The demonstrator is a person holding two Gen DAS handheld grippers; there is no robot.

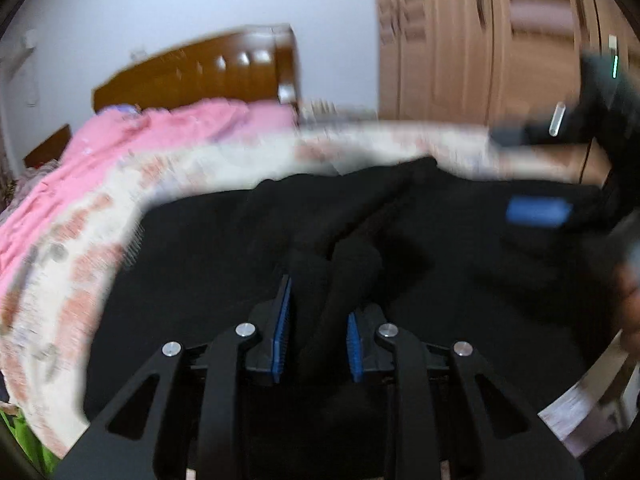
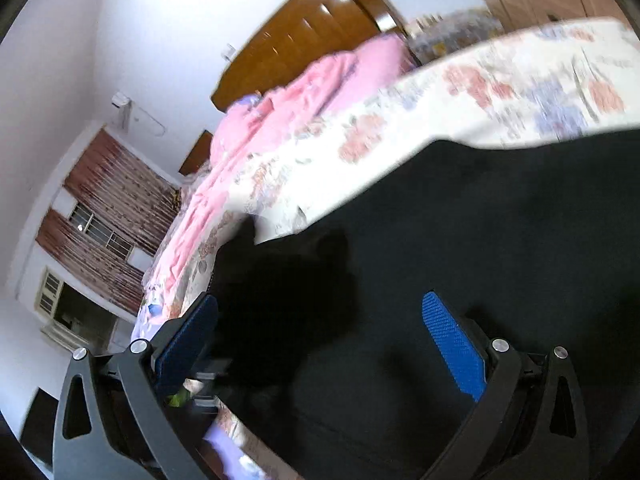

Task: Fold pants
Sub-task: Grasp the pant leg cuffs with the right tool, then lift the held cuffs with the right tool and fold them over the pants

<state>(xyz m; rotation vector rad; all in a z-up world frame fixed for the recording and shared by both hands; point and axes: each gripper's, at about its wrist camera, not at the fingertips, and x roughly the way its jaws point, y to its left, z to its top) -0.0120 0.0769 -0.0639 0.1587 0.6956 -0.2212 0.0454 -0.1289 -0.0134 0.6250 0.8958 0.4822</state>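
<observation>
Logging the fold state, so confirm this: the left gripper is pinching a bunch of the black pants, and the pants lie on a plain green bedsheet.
One detail is wrong. The left gripper does pinch a bunch of the black pants, but they lie on a white floral bedsheet, not a plain green one. Both wrist views show it; the right wrist view shows it most clearly.
</observation>
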